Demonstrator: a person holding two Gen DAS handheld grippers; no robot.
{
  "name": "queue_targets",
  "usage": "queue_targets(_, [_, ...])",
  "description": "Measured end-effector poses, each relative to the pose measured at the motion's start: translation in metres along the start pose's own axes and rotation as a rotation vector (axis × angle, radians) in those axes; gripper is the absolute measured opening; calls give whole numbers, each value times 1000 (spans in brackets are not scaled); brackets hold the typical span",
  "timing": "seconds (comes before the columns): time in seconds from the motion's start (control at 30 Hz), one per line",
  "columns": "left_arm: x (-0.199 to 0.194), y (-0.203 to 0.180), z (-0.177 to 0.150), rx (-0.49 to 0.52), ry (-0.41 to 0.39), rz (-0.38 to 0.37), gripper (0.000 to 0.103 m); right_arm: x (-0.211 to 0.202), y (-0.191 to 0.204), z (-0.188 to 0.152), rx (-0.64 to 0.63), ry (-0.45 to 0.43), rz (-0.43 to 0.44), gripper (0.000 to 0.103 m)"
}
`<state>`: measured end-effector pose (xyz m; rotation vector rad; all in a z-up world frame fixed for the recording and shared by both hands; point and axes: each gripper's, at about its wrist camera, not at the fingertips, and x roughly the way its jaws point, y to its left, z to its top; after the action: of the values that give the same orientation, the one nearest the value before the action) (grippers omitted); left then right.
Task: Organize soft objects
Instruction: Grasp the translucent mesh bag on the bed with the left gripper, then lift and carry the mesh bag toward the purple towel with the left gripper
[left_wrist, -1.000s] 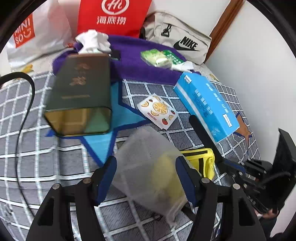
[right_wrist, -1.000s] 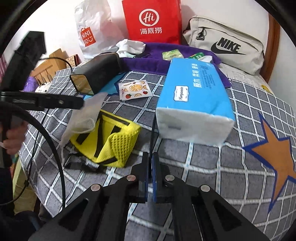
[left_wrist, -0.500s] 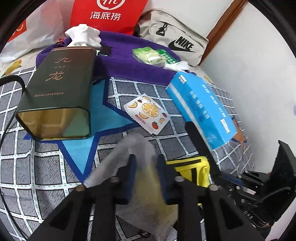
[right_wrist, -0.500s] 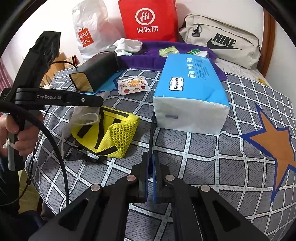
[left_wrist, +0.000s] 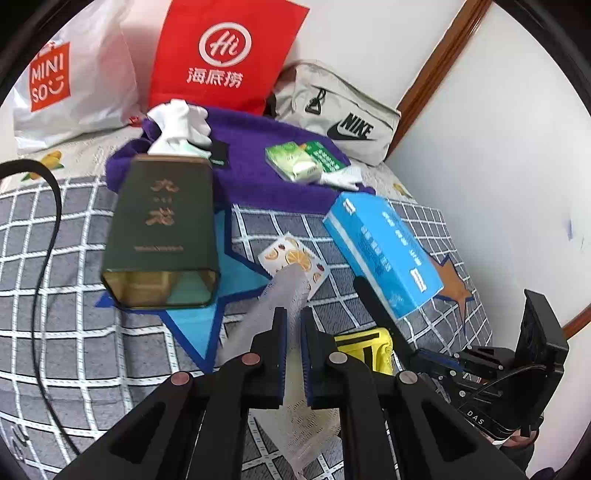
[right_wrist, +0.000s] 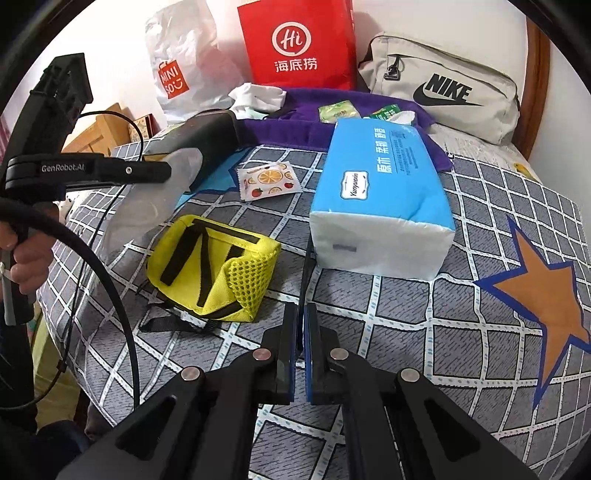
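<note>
Left gripper (left_wrist: 293, 321) clamped on a translucent grey mesh pouch (left_wrist: 284, 291); pads pressed together with the fabric pinched between them. Pouch hangs lifted off the checked bedspread (right_wrist: 406, 325). Long axis runs along the gripper's own pointing line: in the left wrist view one end sticks out past the fingertips toward the fruit-print sachet (left_wrist: 295, 258), the other end trails back beneath the gripper, with something pale yellow showing through the mesh. In the right wrist view the pouch slants, upper end at the gripper tip, lower end drooping toward the bed edge.

Right gripper (right_wrist: 301, 325) closed with nothing between its pads, poised above the bedspread, just short of the yellow mesh bag (right_wrist: 214, 266).

Yellow bag lies flat between the pouch and the blue tissue pack (right_wrist: 380, 199). Dark green tin (left_wrist: 159, 236) lies on its side, open mouth toward the left camera, beside the sachet.
</note>
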<state>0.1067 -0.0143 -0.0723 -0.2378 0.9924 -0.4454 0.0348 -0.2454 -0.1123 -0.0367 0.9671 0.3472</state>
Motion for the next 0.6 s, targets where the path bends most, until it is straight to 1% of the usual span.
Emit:
queue_targets(0.13, [-13,-2,5,6,-27,1,7,-13,1,1,1,-21,9,3])
queue_targets(0.23, [-15,-4,7,15,-32,8,7,-18,3,0,-11,-21,3,3])
queue_targets(0.33, [-13,-6,6,22,-21,10,7,-9,1,0,-20,4,8,3])
queue_targets(0.43, [-11,-6,3,15,-8,6,7,6,0,1,-35,32,-24,6])
queue_targets(0.6, [-11,-3,0,4,-3,9,7,17,-3,7,-13,41,17,7])
